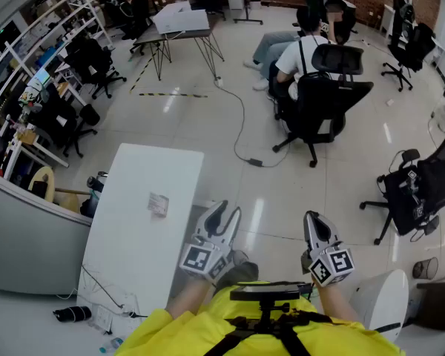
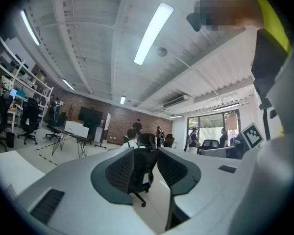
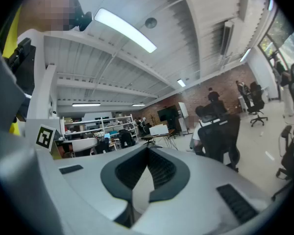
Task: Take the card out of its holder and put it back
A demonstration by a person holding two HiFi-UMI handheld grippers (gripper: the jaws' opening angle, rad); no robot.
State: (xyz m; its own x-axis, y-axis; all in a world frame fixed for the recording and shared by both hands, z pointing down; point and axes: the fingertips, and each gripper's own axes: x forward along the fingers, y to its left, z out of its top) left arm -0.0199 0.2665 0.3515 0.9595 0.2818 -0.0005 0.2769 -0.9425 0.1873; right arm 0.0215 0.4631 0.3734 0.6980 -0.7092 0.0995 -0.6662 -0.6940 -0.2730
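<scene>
A small card in its clear holder (image 1: 158, 204) lies flat on the white table (image 1: 133, 251) at the left of the head view. My left gripper (image 1: 228, 212) hovers beyond the table's right edge, to the right of the card and apart from it. It points level into the room, and its jaws stand open with nothing between them (image 2: 154, 153). My right gripper (image 1: 317, 221) is further right, over the floor. Its fingertips meet, and it holds nothing (image 3: 147, 151). Neither gripper view shows the card.
A person sits in a black office chair (image 1: 322, 87) ahead, and a cable (image 1: 241, 124) trails across the floor. Another black chair (image 1: 423, 191) stands at the right. A grey curved desk (image 1: 30, 236) and shelves lie to the left. Small items (image 1: 74, 314) lie under the table's near end.
</scene>
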